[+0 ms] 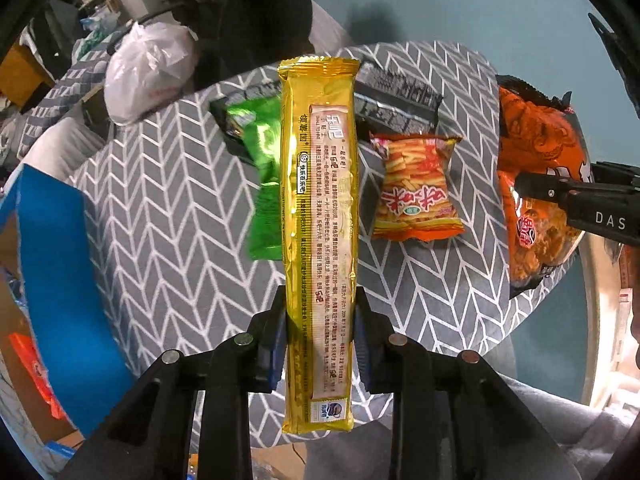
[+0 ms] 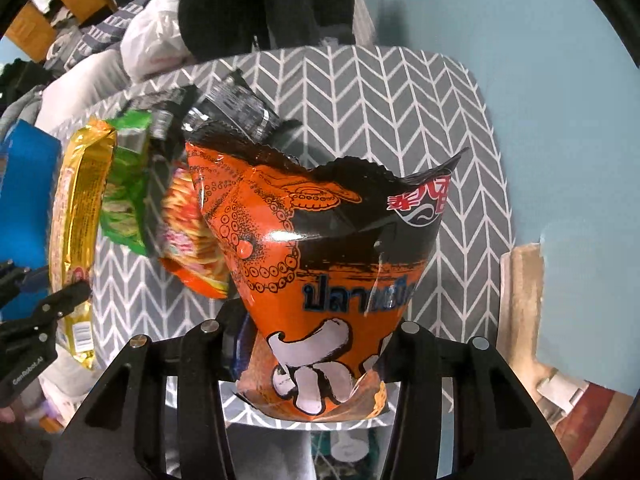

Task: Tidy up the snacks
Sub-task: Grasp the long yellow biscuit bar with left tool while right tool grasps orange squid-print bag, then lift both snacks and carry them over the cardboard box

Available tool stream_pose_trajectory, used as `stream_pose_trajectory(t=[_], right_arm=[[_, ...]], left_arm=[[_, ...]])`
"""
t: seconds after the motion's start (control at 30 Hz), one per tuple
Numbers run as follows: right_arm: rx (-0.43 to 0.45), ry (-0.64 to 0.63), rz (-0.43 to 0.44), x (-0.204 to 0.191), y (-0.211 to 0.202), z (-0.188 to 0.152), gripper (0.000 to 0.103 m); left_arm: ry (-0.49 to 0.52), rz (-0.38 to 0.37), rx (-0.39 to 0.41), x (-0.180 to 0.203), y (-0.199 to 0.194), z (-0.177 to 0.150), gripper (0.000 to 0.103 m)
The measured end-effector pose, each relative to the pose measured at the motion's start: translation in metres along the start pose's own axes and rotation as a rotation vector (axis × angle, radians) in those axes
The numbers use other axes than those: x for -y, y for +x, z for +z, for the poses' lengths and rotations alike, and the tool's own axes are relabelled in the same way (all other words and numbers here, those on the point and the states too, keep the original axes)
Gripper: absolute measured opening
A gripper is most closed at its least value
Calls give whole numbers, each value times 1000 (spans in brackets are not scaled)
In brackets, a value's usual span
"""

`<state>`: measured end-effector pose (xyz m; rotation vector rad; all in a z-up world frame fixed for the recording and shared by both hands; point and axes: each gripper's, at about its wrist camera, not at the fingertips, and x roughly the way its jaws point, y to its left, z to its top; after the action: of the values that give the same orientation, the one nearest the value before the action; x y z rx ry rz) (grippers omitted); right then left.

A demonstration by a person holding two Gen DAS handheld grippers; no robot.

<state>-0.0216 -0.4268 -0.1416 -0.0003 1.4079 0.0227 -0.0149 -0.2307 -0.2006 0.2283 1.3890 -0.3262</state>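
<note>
I have the left gripper [image 1: 319, 332] clamped on the gold biscuit pack [image 1: 318, 208], the right gripper [image 2: 314, 356] pinching the orange squid-snack bag [image 2: 320, 264], both above the bench [image 1: 168, 208].

Cloth's right half [image 2: 400, 120] bare — snacks [image 1: 416, 188] crowd left

Grey chevron tablecloth [image 1: 160, 216]; white plastic bag [image 1: 148, 68] behind; blue box [image 1: 56, 264] at left, possibly cardboard.
</note>
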Motion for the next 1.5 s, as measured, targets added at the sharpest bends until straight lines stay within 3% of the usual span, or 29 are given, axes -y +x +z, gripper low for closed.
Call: stream_pose_trajectory(t=[0.7, 1.5], right_arm=[[70, -162, 62, -108, -36, 31, 45], [123, -460, 196, -281, -58, 62, 45]], left_arm=[[-201, 59, 113, -109, -76, -9, 29], [-483, 132, 172, -232, -124, -72, 29]])
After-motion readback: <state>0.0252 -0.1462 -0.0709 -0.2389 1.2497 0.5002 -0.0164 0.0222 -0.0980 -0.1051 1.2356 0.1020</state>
